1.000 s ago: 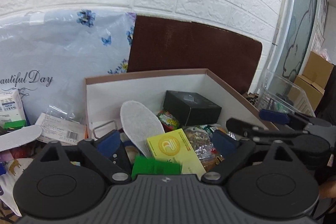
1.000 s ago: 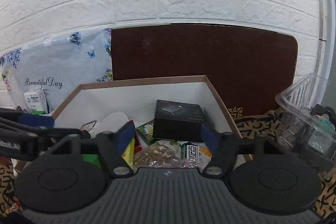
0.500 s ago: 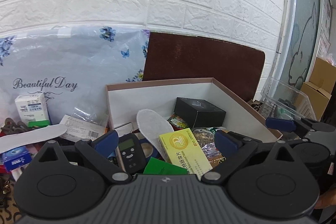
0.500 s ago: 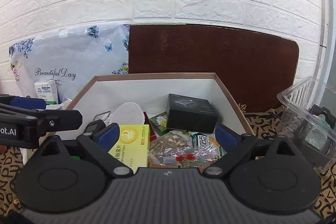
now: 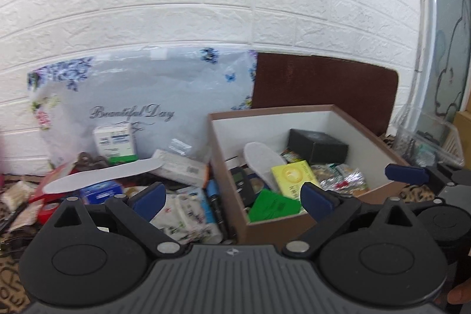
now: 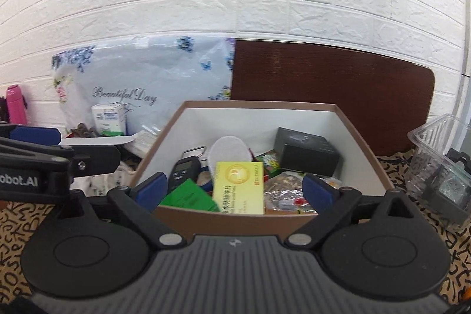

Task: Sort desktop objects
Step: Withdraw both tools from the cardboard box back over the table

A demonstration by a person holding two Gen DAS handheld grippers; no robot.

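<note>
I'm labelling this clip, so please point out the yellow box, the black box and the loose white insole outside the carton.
yellow box (image 6: 239, 187), right wrist view, middle of its printed top face.
black box (image 6: 307, 152), right wrist view, its front face.
white insole (image 5: 103, 175), left wrist view, mid-length of its flat surface.

Both viewpoints have drawn back from the brown-walled, white-lined cardboard box (image 5: 294, 119). A second ago the left hand-held gripper (image 5: 232, 200) hung over the box's contents with its blue pads spread; now it sits back outside the near left corner, jaws still wide, straddling the front wall, and the clutter left of the box, including the long grey shoe insole (image 5: 103, 175), has come into sight. The right hand-held gripper (image 6: 234, 192) has likewise pulled back, so the near brown wall now shows, and the yellow medicine carton (image 6: 238, 187) is in full view.
</note>
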